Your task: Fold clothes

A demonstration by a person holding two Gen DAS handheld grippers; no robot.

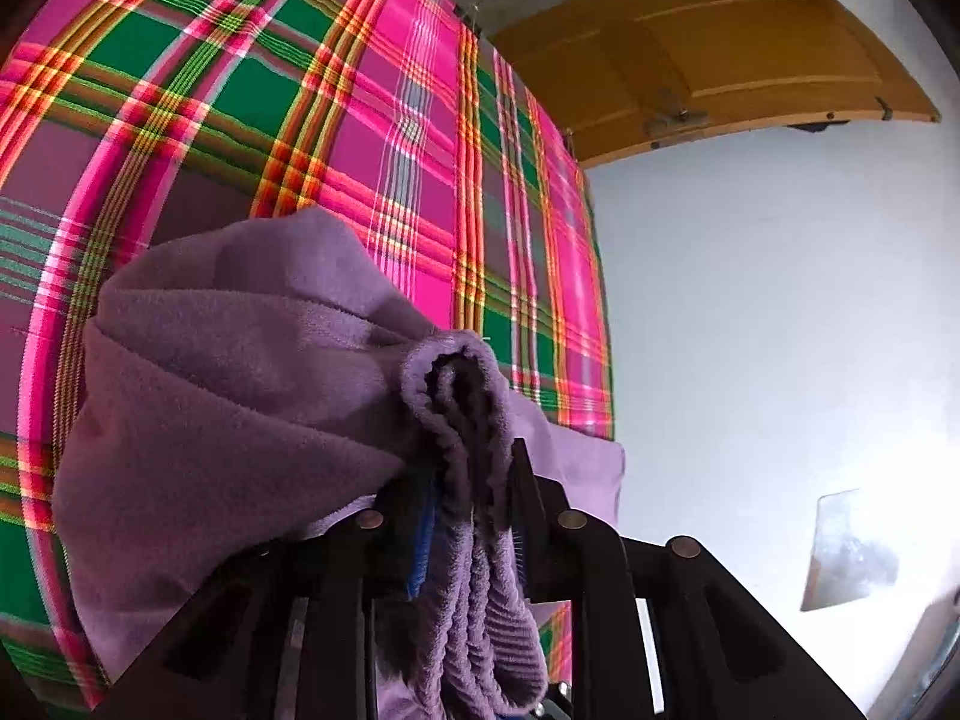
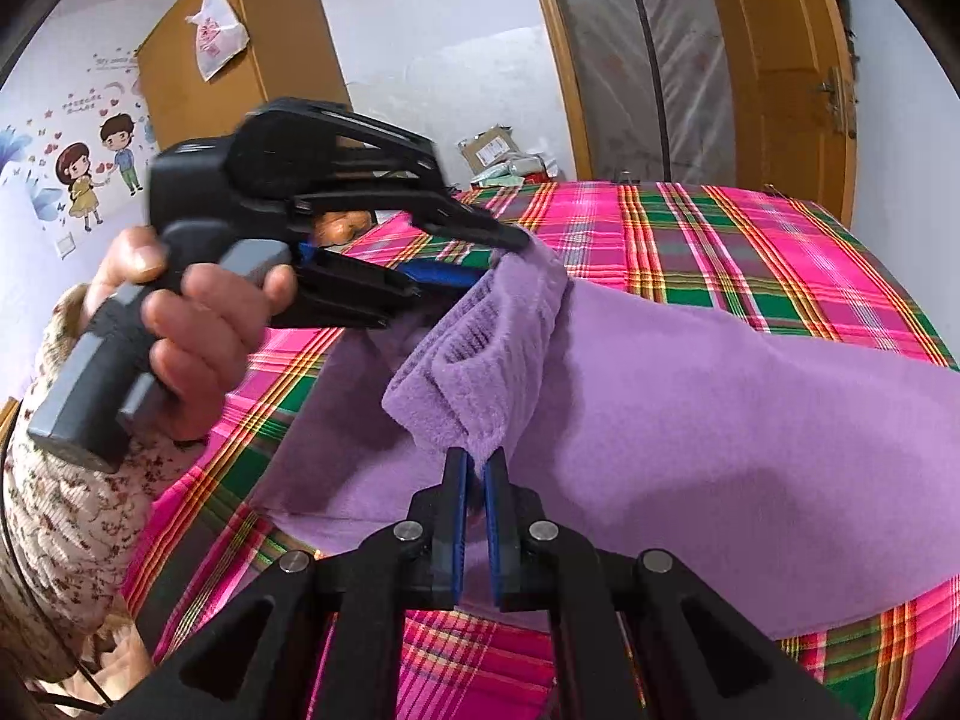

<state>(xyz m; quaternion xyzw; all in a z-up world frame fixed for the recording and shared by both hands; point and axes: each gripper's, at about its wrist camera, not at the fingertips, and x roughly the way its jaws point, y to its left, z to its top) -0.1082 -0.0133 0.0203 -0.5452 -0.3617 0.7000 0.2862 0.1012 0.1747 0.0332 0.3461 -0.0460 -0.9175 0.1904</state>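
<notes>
A purple fleece garment (image 2: 720, 408) lies spread over a bed with a pink and green plaid sheet (image 2: 750, 240). Its ribbed edge (image 2: 480, 360) is lifted off the sheet between both grippers. My right gripper (image 2: 476, 462) is shut on the near part of that edge. My left gripper (image 2: 501, 261), held by a hand (image 2: 198, 324), grips the far part. In the left wrist view the bunched ribbed cloth (image 1: 474, 480) fills the gap of the left gripper (image 1: 471, 462), and the rest of the garment (image 1: 240, 360) hangs to the left over the plaid sheet (image 1: 240, 90).
A wooden wardrobe (image 2: 240, 60) with a white plastic bag (image 2: 213, 30) stands behind the bed. A plastic-wrapped panel (image 2: 630, 60) leans beside a wooden door (image 2: 780, 60). Boxes (image 2: 492, 150) sit at the bed's far side. A floral sleeve (image 2: 60, 480) is at left.
</notes>
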